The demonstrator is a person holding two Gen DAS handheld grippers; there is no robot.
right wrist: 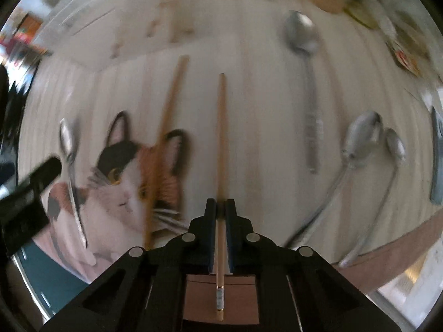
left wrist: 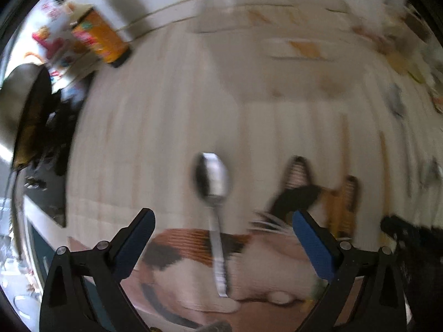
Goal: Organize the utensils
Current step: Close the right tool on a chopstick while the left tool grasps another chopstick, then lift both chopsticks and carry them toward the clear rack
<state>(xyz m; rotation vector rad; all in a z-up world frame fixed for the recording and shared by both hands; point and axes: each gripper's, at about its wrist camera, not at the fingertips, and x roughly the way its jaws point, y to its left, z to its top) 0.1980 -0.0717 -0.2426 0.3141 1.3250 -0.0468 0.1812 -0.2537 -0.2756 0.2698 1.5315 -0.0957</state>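
Utensils lie scattered on a pale cloth printed with a calico cat's face, which serves as the landmark. In the right wrist view, going from the left: a small metal spoon lies across the cat's left cheek, bowl away from the camera, and just left of it the dark tip of the left gripper reaches in. A wooden chopstick lies over the cat's right ear and cheek, blurred. Right of the cat, a second chopstick runs straight away from the camera, and the right gripper is clamped on it, its dark pads pressed against the stick from both sides. Further right of the cat a larger spoon lies bowl away from the camera, and beyond that two more spoons lie side by side with their bowls just beside each other. A grey object at the far right edge is too blurred to tell.

In the left wrist view the left gripper has its blue-padded fingers wide apart, nothing touching them. Between them lies the small spoon, handle over the cat's face and bowl on the plain cloth beyond it. Well up and left of the cat, an orange box stands at the cloth's edge.
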